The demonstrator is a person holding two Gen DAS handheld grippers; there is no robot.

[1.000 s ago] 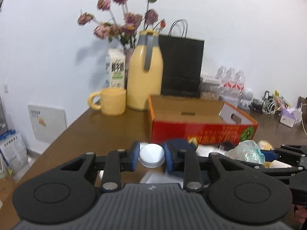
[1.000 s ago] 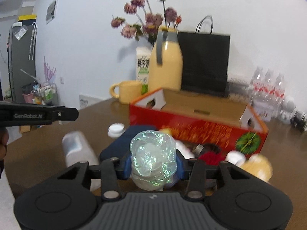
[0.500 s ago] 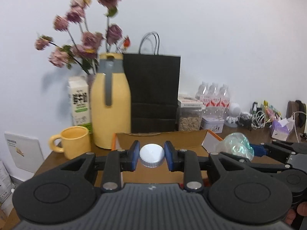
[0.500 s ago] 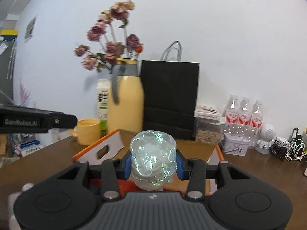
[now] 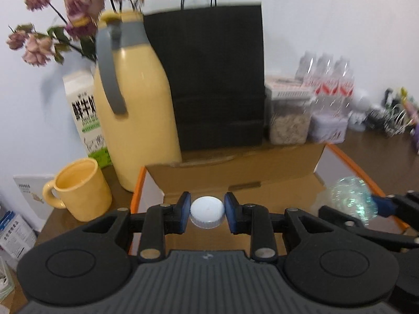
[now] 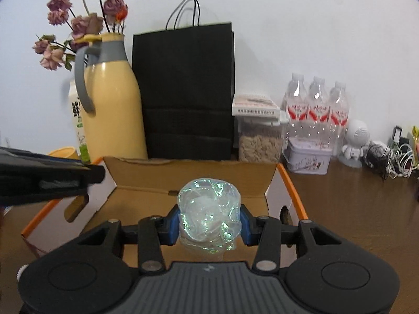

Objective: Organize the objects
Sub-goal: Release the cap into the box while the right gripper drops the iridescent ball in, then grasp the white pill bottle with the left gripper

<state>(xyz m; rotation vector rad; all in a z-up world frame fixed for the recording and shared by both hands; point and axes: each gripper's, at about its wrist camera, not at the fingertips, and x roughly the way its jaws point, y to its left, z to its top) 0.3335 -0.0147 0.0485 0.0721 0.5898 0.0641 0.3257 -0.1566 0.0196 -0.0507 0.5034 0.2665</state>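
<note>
My left gripper is shut on a white-capped bottle; only its cap shows between the blue pads. It hangs over the open cardboard box with orange edges. My right gripper is shut on a shiny iridescent ball and holds it over the same box. The ball and the right gripper also show at the right of the left wrist view. The left gripper's side shows at the left of the right wrist view.
Behind the box stand a yellow jug with dried flowers, a black paper bag, a milk carton, a yellow mug, a seed container, water bottles, a tin. Cables lie far right.
Both grippers have risen from the table and moved forward over the open box, each still holding its object. The box, jug and bag now look closer.
</note>
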